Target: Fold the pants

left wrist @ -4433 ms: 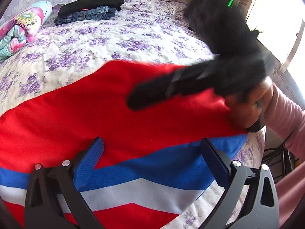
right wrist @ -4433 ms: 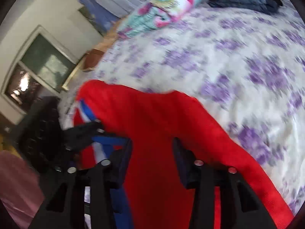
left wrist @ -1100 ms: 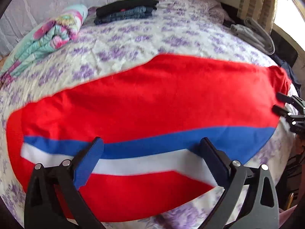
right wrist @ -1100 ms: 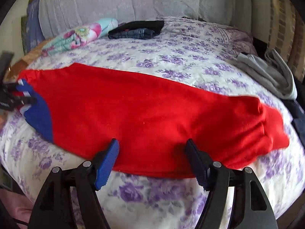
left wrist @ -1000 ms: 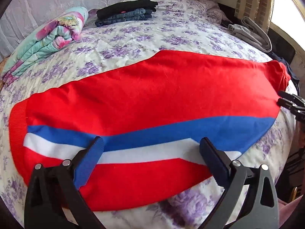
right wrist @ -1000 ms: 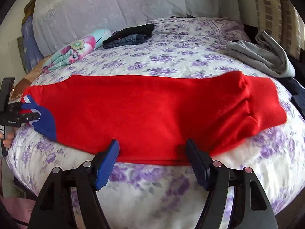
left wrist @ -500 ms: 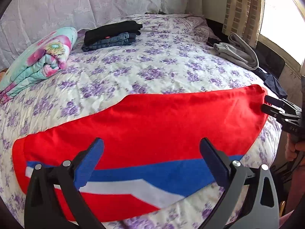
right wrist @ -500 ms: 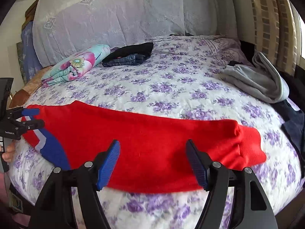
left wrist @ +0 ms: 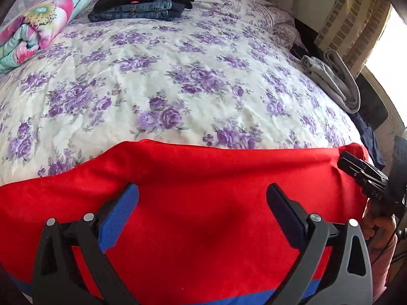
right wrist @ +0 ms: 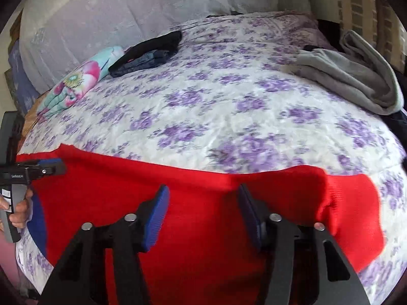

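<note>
Red pants [left wrist: 203,178] with a blue stripe [left wrist: 229,298] lie flat along the near edge of the bed. My left gripper [left wrist: 203,195] is open over the pants near their far edge, with the fabric under and between its wide fingers. In the right wrist view the red pants [right wrist: 203,228] fill the foreground. The jaws of my right gripper [right wrist: 203,193] are closing with red cloth between them, and the pads are still apart from it. Each view shows the other gripper at the pants' end: the right gripper [left wrist: 356,170] and the left gripper [right wrist: 54,166].
The bedspread [left wrist: 178,63] has purple flowers. At the far side lie a folded stack of jeans and a black garment [left wrist: 142,5] and a rolled floral blanket [left wrist: 38,25]. A grey garment [left wrist: 335,86] lies at the right edge, with dark clothes [left wrist: 368,137] below it.
Both grippers have moved forward over the pants to their far edge. The white stripe has left the left wrist view. The right gripper's fingers stand closer together.
</note>
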`<control>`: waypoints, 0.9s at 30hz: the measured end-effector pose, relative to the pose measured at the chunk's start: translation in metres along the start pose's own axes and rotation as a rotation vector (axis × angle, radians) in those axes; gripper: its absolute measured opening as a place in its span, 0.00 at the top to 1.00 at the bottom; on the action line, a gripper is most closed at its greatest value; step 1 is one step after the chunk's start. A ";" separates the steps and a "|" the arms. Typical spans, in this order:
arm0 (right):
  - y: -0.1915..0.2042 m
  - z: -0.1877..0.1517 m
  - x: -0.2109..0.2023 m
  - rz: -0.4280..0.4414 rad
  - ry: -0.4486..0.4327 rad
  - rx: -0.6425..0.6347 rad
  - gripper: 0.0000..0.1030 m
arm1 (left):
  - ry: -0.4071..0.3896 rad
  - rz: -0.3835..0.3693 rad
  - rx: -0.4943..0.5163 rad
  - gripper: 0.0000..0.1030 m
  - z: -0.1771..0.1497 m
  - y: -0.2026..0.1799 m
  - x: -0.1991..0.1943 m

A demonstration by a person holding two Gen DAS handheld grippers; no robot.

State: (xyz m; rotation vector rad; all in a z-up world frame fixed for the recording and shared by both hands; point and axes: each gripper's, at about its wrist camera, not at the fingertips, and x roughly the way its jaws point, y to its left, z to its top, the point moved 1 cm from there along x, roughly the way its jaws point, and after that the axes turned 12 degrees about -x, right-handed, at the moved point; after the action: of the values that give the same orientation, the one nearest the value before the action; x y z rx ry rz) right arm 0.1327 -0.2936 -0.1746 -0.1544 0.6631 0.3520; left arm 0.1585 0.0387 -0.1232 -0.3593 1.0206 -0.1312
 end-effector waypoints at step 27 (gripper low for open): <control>-0.066 -0.099 -0.064 0.153 -0.172 0.582 0.37 | -0.077 -0.019 0.288 0.05 -0.113 -0.125 -0.002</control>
State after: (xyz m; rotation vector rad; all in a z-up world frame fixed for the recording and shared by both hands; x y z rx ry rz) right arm 0.0535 -0.3970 -0.2094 0.4786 0.5846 0.3018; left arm 0.0685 -0.1031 -0.1304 -0.1107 0.9070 -0.2758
